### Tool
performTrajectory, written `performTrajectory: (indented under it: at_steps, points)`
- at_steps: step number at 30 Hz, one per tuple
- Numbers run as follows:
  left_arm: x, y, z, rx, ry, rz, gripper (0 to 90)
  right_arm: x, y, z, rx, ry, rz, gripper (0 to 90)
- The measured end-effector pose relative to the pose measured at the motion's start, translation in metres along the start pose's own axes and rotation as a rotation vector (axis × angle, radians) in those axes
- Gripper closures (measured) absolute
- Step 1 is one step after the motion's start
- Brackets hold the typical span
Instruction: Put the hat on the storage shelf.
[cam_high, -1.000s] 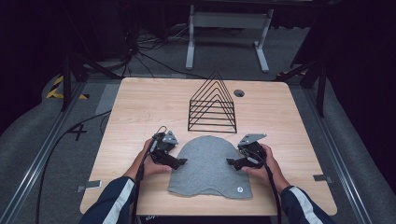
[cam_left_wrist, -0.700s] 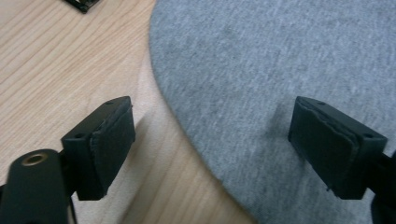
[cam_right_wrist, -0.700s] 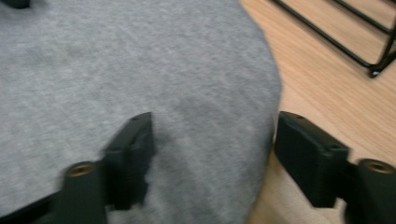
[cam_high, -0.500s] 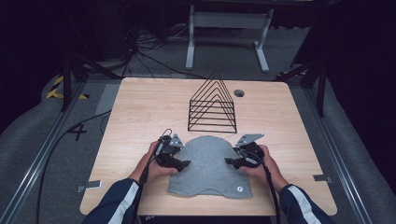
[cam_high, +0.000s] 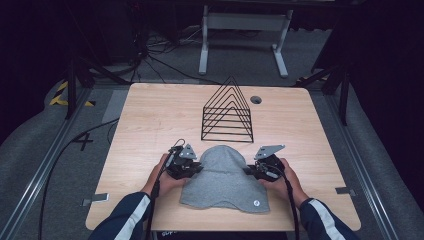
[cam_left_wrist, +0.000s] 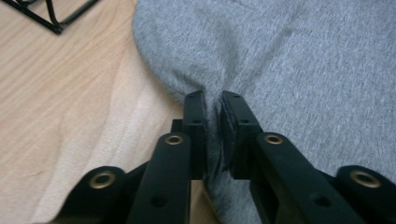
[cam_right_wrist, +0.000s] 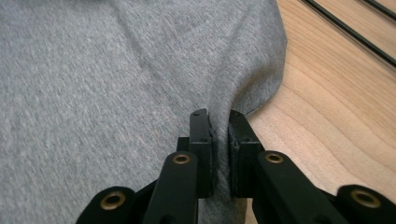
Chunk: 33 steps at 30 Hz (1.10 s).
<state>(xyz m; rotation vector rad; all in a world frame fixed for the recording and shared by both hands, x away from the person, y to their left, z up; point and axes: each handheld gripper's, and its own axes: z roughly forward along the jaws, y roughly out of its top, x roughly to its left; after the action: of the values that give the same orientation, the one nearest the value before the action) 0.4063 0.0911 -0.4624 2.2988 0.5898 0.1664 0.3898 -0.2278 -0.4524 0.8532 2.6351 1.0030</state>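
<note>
A grey hat (cam_high: 222, 175) lies flat on the near half of the wooden table (cam_high: 150, 125), its rounded crown pointing away from the person and toward the black wire rack (cam_high: 227, 112) that stands just beyond it. The person has a claw at each flank of the hat. The left gripper (cam_high: 192, 170) has just been closing, and its jaws now pinch a fold of the grey cloth at the hat's left edge; in the left gripper view the fabric (cam_left_wrist: 280, 60) bunches up into a ridge that runs straight into the narrow slot between the pads. The right gripper (cam_high: 252, 171) has just been closing as well and pinches the opposite edge the same way, with the cloth (cam_right_wrist: 140, 60) puckered toward its jaws and bare wood just beside them.

From where I stand, the risk is in how little cloth each claw has. Both bites sit close to the very edge, so a quick lift or a pull outward could let the knit slide out of one side, and the hat would swing down from the other. It may also be that only the top layer is caught, which I cannot tell; then the hat would gape open instead of rising flat. A forward sweep could snag the crown on the rack.
</note>
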Motion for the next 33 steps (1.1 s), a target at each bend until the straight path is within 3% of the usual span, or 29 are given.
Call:
performTrajectory:
  at_steps: [4, 11, 14, 18, 24, 28, 33]
  points:
    - [0.003, 0.007, -0.009, -0.04, 0.002, 0.011, 85.9, -0.002, 0.002, -0.006, -0.022, -0.006, -0.003, 83.7]
    - [0.0, 0.033, -0.022, -0.111, 0.005, 0.079, 86.7, -0.007, 0.017, -0.03, -0.1, -0.048, -0.037, 83.9]
    - [-0.004, 0.043, -0.032, -0.138, 0.023, 0.11, 86.8, -0.004, 0.024, -0.039, -0.12, -0.062, -0.061, 83.9]
    - [-0.006, 0.054, -0.051, -0.196, 0.042, 0.123, 86.8, 0.0, 0.032, -0.053, -0.151, -0.074, -0.087, 84.0]
    - [-0.003, 0.071, -0.067, -0.212, 0.055, 0.155, 87.0, -0.001, 0.049, -0.073, -0.2, -0.076, -0.097, 84.1]
    - [-0.004, 0.084, -0.076, -0.211, 0.069, 0.2, 87.0, 0.0, 0.06, -0.084, -0.214, -0.091, -0.111, 84.2]
    - [-0.001, 0.101, -0.089, -0.238, 0.084, 0.219, 87.1, -0.003, 0.078, -0.103, -0.245, -0.108, -0.132, 84.2]
